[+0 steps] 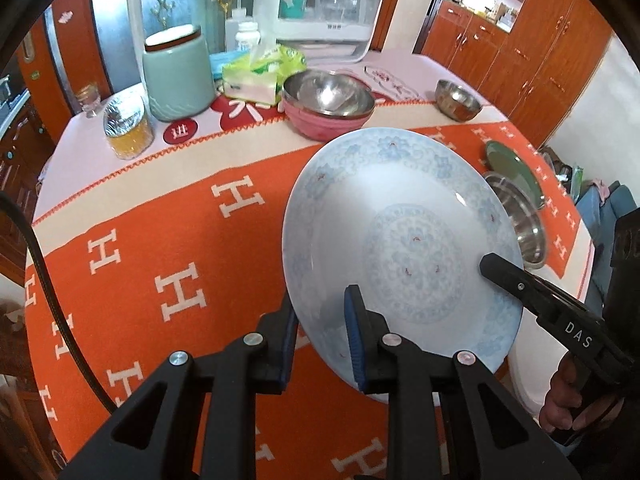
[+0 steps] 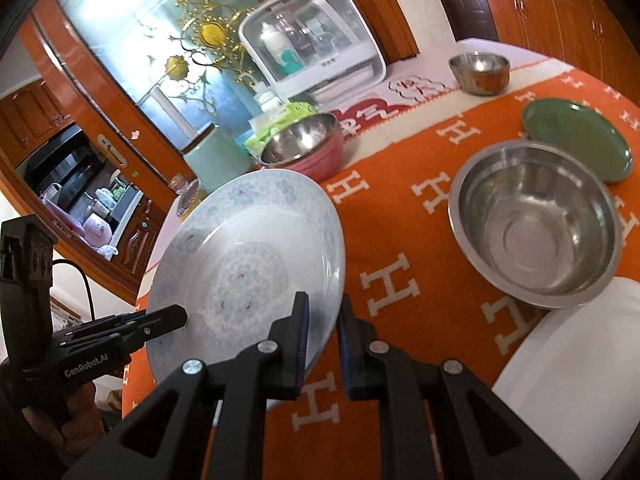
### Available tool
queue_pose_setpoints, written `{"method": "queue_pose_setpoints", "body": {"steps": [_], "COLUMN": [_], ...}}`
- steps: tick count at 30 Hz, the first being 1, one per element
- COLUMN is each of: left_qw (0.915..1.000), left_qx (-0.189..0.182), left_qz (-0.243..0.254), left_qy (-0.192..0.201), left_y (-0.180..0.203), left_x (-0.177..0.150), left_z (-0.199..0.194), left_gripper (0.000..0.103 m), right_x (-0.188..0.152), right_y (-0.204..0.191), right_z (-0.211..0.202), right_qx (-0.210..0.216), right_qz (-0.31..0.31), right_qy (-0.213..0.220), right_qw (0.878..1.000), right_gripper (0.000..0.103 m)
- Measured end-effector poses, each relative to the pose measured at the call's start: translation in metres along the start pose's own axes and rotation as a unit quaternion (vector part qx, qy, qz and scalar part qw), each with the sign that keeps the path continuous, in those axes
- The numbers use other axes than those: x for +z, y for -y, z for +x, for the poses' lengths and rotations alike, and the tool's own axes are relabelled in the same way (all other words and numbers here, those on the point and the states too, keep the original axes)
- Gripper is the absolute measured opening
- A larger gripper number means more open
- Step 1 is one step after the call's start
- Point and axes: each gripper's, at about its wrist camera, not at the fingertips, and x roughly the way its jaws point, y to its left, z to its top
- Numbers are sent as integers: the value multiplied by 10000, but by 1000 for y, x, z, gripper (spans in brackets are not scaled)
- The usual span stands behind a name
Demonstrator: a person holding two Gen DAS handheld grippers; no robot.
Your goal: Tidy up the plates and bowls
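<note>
Both angled downward, the left gripper point(image 1: 326, 344) and right gripper point(image 2: 323, 344) pinch opposite rims of the tilted blue-patterned plate point(image 1: 404, 248) above the orange tablecloth point(image 1: 160, 240)

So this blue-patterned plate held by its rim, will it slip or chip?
The blue-patterned plate looks glazed and glossy, so probably slippery. Left gripper and right gripper pinch only opposite rim edges, so it may pivot. It seems rigid ceramic, likely to chip against the steel bowl.
</note>
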Motion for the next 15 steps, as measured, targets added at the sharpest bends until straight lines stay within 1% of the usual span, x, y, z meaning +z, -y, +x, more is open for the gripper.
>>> {"method": "queue_pose_setpoints", "body": {"steps": [4, 10, 15], "left_qw": [9999, 9996, 9992], "left_qx": [36, -18, -173], "left_qz": [22, -47, -64], "left_qy": [138, 281, 356], "left_y": [11, 30, 49], "left_x": [-4, -10, -18], "left_z": [-19, -43, -57], "left_gripper": [21, 21, 21], "right_x": [0, -1, -5], "right_y": [-1, 4, 12], "right_z": [-16, -42, -66], "right_qx": [60, 110, 63], "right_qz": [-78, -169, -234], "right_qy": [87, 186, 317], "right_qw": [9999, 9996, 9992], "right_gripper": [13, 13, 13]}}
